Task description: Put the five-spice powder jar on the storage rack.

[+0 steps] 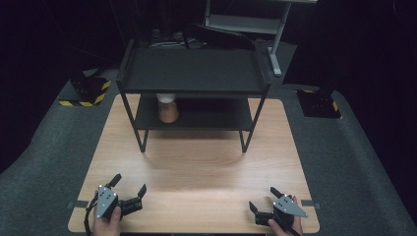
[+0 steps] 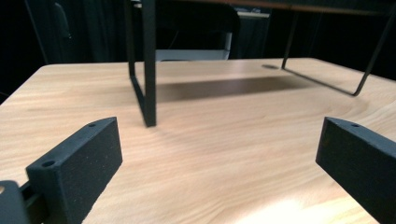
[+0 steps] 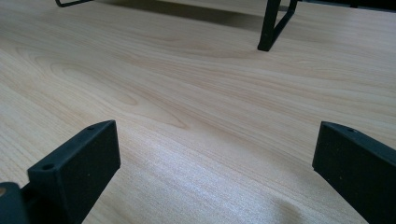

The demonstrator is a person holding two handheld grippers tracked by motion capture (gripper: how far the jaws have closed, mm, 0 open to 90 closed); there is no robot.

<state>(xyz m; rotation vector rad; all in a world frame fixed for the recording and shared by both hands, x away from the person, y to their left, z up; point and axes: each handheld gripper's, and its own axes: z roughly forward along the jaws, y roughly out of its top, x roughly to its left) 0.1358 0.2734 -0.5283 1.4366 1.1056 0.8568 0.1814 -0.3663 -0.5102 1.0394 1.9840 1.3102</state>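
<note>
A black two-tier metal shelf rack (image 1: pixel 193 73) stands at the far half of the wooden table (image 1: pixel 196 167). On its lower shelf, at the left, sits a small jar (image 1: pixel 167 109) with a pale lid and brownish body. My left gripper (image 1: pixel 129 185) rests near the front left corner, open, jaws empty. My right gripper (image 1: pixel 263 198) lies near the front right corner, open as well, nothing between its jaws. The left gripper view looks at the rack's front leg (image 2: pixel 149 65); the right gripper view shows another leg (image 3: pixel 272 25) far ahead.
Grey carpet (image 1: pixel 49 162) surrounds the table. Black floor plates with yellow hazard stripes (image 1: pixel 88 91) lie at both far corners. A white desk frame (image 1: pixel 275 34) stands behind the rack. Bare wood lies between the grippers and the rack.
</note>
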